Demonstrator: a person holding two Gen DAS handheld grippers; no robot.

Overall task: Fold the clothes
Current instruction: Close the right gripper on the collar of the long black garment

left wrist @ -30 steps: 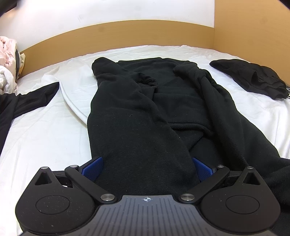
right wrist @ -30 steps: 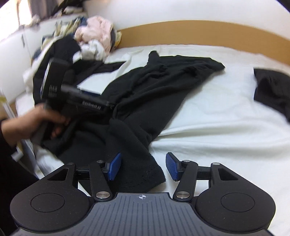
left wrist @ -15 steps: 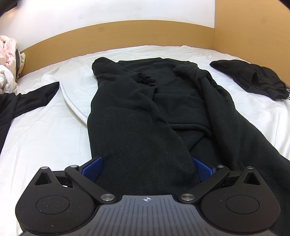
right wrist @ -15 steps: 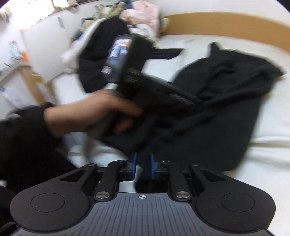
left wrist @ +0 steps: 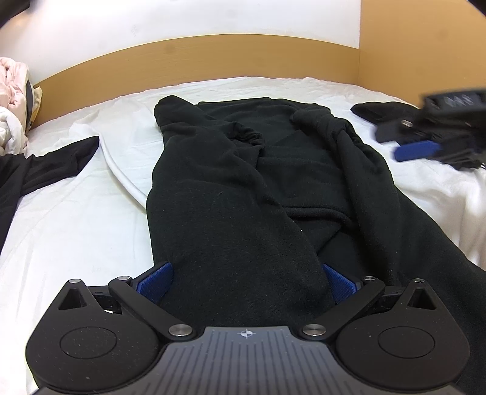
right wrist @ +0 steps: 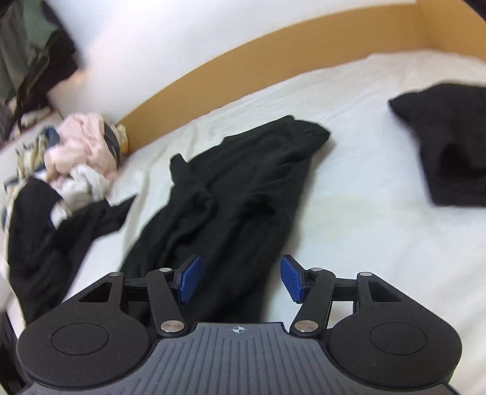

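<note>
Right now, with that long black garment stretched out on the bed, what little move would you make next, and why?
Probably bring the right gripper down onto the near end of the black garment and close. Its jaws are opening with nothing pinched, and it hovers above the cloth, while the left gripper already straddles that end wide open. Both need hold before folding.

You have a bed with a rumpled white sheet (left wrist: 76, 218) as the surface here. A curved wooden headboard (left wrist: 197, 57) runs along its far edge, and a taller wooden panel (left wrist: 419, 45) meets it at the right corner. A white wall (left wrist: 182, 18) rises behind the headboard. In the right wrist view the same wooden board (right wrist: 273, 51) slants across, with the white wall (right wrist: 167, 39) above it.
</note>
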